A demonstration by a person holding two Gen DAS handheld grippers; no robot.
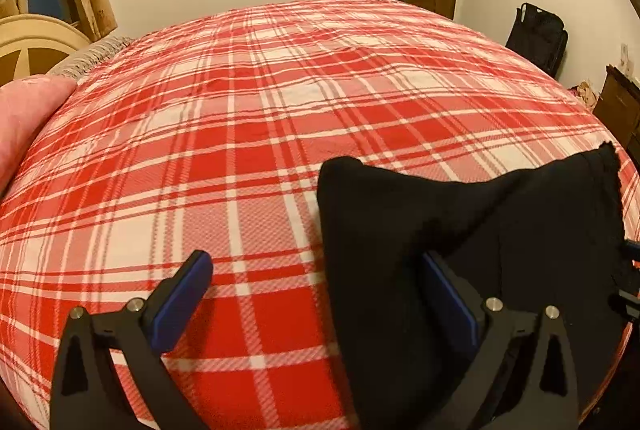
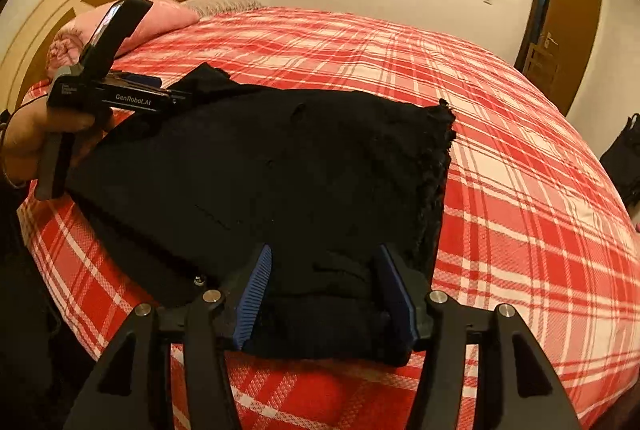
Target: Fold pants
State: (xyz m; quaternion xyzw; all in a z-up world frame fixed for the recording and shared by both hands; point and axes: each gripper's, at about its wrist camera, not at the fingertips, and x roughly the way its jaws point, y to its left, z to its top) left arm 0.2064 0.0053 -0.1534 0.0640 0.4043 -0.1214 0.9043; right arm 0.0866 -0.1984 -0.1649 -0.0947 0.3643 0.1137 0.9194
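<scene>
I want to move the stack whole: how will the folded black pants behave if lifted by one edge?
The pants will probably droop: the cloth sags in soft folds. The layers may slide apart, since the frayed hem lies loose. They are unlikely to roll on the blanket.

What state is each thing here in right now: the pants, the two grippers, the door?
Black pants: folded into a bundle, lying on the plaid bedspread.
Left gripper: open wide, nothing between its pads.
Right gripper: partly open, the pants' near edge between its pads.
Door: ajar.
</scene>
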